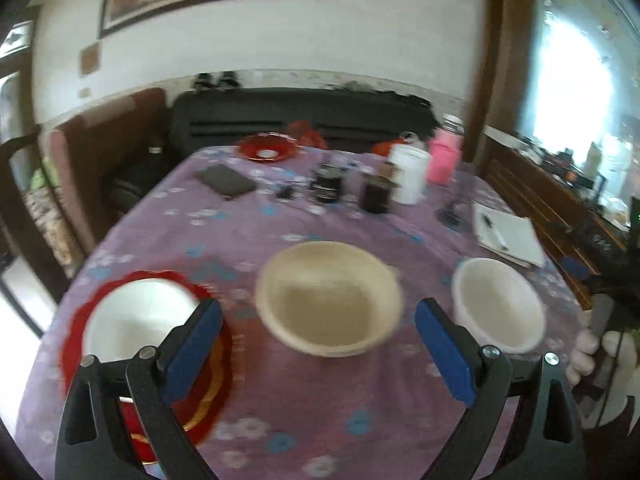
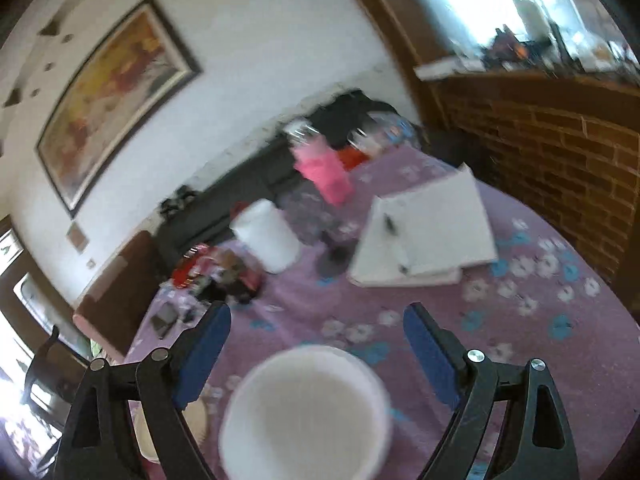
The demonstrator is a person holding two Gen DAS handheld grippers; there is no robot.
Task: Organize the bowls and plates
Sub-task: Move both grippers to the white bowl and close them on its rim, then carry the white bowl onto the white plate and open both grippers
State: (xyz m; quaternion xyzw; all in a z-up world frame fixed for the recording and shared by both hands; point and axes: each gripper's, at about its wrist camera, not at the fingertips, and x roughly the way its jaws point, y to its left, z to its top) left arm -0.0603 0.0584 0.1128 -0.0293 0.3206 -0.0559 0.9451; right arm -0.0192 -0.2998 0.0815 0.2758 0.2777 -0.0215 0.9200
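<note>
In the left wrist view a cream bowl [image 1: 330, 298] sits mid-table, a white bowl [image 1: 140, 320] rests on a red plate [image 1: 208, 384] at the left, and a small white bowl [image 1: 500, 306] stands at the right. A second red plate [image 1: 267, 148] lies at the far edge. My left gripper [image 1: 318, 350] is open, hovering just before the cream bowl. My right gripper [image 2: 318, 354] is open above the small white bowl [image 2: 306, 414], which lies between its fingers without touching them. The cream bowl's rim [image 2: 196, 420] shows at the lower left.
A purple flowered cloth [image 1: 280, 400] covers the table. At the back stand a white jar [image 1: 408, 174], a pink container [image 1: 442, 158], dark jars [image 1: 328, 188] and a phone [image 1: 226, 182]. A notebook with pen [image 1: 506, 234] lies right. A brick wall [image 2: 560, 152] is beyond.
</note>
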